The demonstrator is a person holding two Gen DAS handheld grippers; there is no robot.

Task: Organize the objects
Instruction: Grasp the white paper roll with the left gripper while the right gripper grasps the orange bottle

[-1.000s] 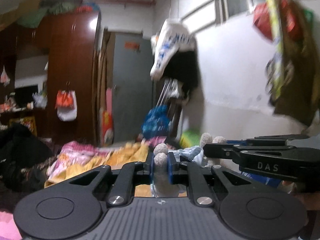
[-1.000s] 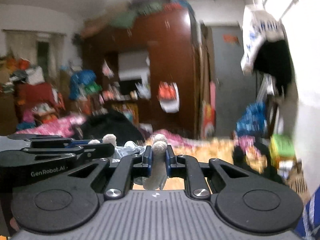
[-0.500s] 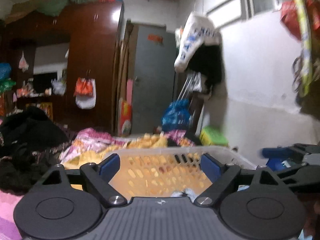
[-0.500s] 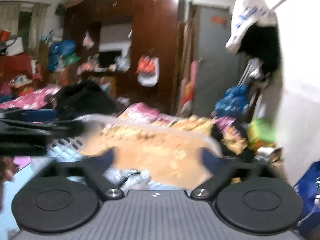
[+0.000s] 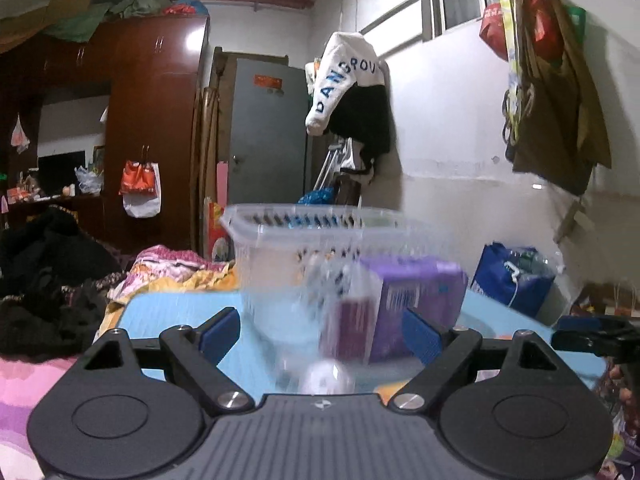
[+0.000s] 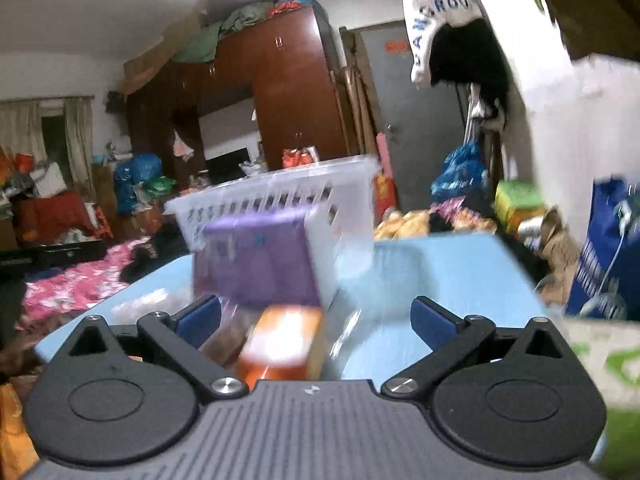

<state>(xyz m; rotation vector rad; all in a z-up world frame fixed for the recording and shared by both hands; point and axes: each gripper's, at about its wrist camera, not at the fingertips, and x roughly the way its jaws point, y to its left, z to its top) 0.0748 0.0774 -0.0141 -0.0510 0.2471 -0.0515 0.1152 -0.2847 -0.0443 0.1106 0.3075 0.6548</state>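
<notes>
Both grippers, a second ago clamped on a plush toy, now stand wide open and empty.

Left wrist view: left gripper point(image 5: 322, 330) faces the white slotted basket point(image 5: 304, 224) on the light-blue table point(image 5: 168, 312); a purple pack point(image 5: 408, 292) lies just right of the basket.

Right wrist view: right gripper point(image 6: 316, 316) spread; purple pack point(image 6: 260, 260) in front of the basket point(image 6: 280, 192), a blurred orange box point(image 6: 280, 344) nearer still.

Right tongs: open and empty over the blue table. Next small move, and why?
Probably ease the right tongs forward and down around the orange box, then close. Both fingers stand wide apart with nothing gripped, the box lies nearest between them, and the white basket stands just behind the purple pack. The picture is blurred, so go slowly.
</notes>
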